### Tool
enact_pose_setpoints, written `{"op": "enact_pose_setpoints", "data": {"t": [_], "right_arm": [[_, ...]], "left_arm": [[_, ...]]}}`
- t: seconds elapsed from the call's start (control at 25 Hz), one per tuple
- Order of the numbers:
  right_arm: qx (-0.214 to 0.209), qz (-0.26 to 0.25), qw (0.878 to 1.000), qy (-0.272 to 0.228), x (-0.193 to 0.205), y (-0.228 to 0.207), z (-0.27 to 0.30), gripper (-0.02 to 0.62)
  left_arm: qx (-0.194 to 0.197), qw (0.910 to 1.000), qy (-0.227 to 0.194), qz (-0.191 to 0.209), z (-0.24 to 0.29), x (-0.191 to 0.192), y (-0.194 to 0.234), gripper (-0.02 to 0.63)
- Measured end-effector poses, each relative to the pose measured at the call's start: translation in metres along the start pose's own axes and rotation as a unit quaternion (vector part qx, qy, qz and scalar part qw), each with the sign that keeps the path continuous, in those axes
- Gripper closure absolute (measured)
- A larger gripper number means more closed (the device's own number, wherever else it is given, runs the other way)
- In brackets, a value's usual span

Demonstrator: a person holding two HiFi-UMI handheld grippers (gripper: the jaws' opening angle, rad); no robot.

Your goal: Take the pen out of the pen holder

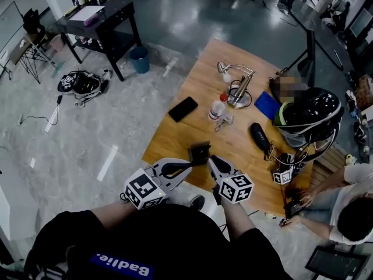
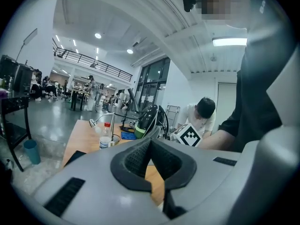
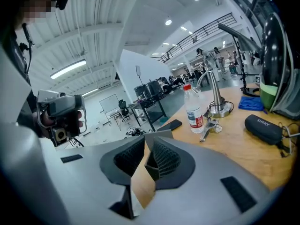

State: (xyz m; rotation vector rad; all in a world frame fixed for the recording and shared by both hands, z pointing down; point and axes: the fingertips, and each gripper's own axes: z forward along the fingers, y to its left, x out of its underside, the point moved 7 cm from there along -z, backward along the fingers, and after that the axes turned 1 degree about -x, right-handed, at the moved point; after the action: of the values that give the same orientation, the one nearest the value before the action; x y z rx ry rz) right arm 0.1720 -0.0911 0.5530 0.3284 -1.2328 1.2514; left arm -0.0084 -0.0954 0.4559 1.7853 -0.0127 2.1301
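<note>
Black pen holder shows in the right gripper view, not the left.

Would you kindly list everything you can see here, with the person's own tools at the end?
table: one, wooden, centre
pen holder: one, dark, near table edge, just ahead of both tools
phone: one, black, by the table's left edge in the head view
bottle: one, clear with red cap, mid-table
desk lamp: one, silver, behind the bottle
cloth: one, blue, right of the lamp
case: one, black, right of the bottle
helmet: one, black with green, table's right end
bin: one, blue, on the floor
seated person: one, pale shirt, lower right
left tool: grey, jaws together, empty
right tool: grey, jaws slightly apart, facing the pen holder
</note>
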Motion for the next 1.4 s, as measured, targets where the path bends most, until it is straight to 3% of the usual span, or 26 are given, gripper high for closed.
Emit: {"op": "enact_pose_setpoints", "data": {"t": [0.28,0.68,0.92,1.4], "right_arm": [[0.020,0.019,0.999,0.033,0.013,-0.030,0.022,0.506],[0.045,0.043,0.996,0.071,0.023,-0.058,0.057,0.502],[0.044,0.065,0.994,0.072,0.027,-0.065,0.068,0.502],[0.047,0.055,0.996,0.054,0.018,-0.056,0.056,0.535]], "left_arm": [[-0.017,0.9998,0.005,-0.007,-0.005,0.004,0.006,0.597],[-0.036,0.9992,0.011,-0.016,-0.018,0.011,0.016,0.597],[-0.043,0.9987,0.014,-0.023,-0.023,0.018,0.020,0.597],[-0.032,0.9991,0.013,-0.026,-0.023,0.019,0.019,0.597]]}}
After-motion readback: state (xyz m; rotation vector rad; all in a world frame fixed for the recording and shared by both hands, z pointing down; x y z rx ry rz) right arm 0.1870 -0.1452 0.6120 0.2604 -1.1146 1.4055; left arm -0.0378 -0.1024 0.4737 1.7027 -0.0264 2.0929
